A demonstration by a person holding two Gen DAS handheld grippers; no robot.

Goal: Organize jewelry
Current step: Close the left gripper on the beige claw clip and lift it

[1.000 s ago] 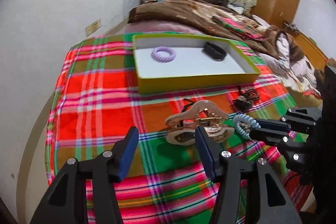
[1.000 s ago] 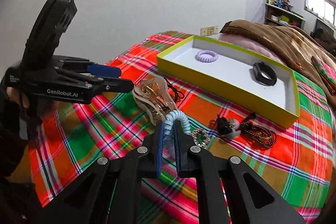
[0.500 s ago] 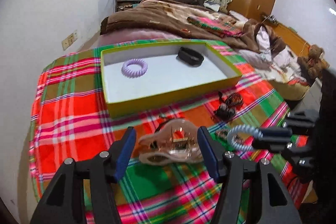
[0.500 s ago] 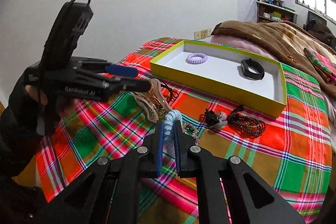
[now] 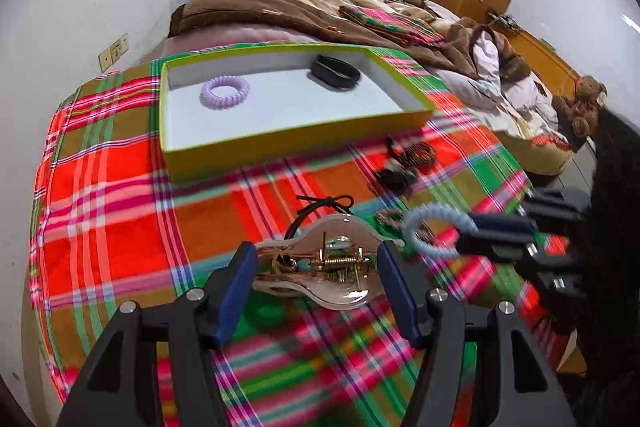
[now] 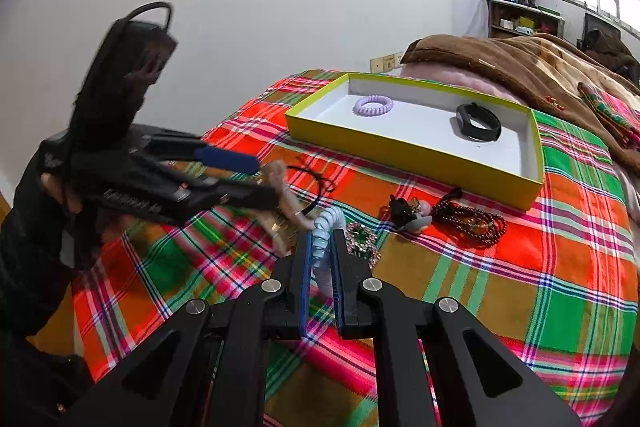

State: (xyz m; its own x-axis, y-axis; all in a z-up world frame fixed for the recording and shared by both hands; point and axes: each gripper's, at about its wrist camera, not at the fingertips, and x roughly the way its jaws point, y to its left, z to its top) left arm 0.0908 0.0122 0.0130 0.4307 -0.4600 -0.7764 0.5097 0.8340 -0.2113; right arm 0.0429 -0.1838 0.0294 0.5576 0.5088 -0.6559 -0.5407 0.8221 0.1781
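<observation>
My left gripper (image 5: 318,269) is shut on a clear pinkish hair claw clip (image 5: 320,273) with a gold spring, held above the plaid blanket. My right gripper (image 6: 321,247) is shut on a light-blue spiral hair tie (image 6: 326,231), also seen in the left wrist view (image 5: 436,231). A yellow box (image 5: 288,141) with a white floor lies beyond, holding a purple spiral hair tie (image 5: 225,91) and a black band (image 5: 335,77). The box (image 6: 420,159) also shows in the right wrist view.
On the blanket lie a black cord hair tie (image 5: 324,205), a dark bead bracelet (image 6: 472,219), a small black-and-white hair piece (image 6: 408,213) and a green gem brooch (image 6: 362,237). A brown quilt (image 5: 288,3) lies behind the box. A wall runs along the left.
My left gripper has closed on the claw clip and lifted it off the blanket. My right gripper has kept the blue hair tie and risen slightly.
</observation>
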